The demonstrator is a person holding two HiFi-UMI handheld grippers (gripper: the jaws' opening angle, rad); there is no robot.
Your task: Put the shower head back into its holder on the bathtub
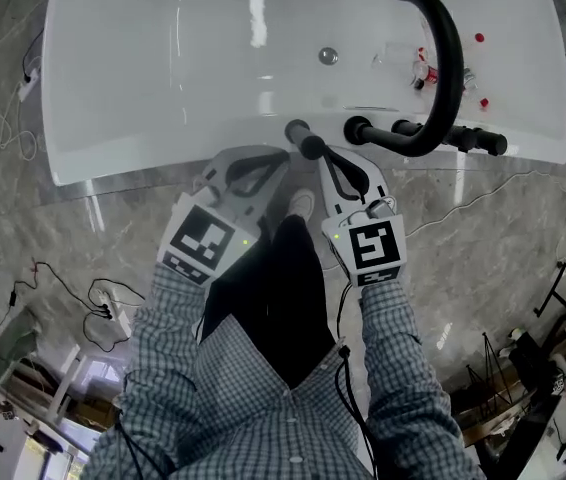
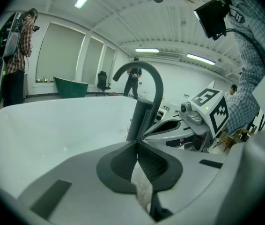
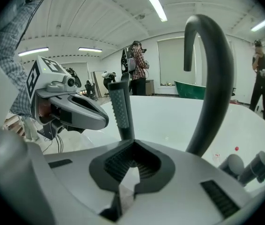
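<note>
The shower head (image 1: 303,138) is a dark grey stick with a ribbed grip. It stands upright at the near rim of the white bathtub (image 1: 163,153), left of the curved black spout (image 1: 443,58). My left gripper (image 1: 281,158) is just left of the stick and my right gripper (image 1: 325,158) just right of it. In the left gripper view the stick (image 2: 139,118) rises right behind the shut tips (image 2: 137,143). The right gripper view has it (image 3: 121,111) just beyond the shut tips (image 3: 132,143). Nothing shows between either pair of pads. The jaws hide the stick's foot.
Black tap knobs (image 1: 358,128) and a handle bar (image 1: 478,140) line the rim to the right. Small red and white items (image 1: 423,68) lie in the tub near the drain (image 1: 328,56). Cables (image 1: 103,308) trail over the marble floor. People stand in the background (image 3: 139,64).
</note>
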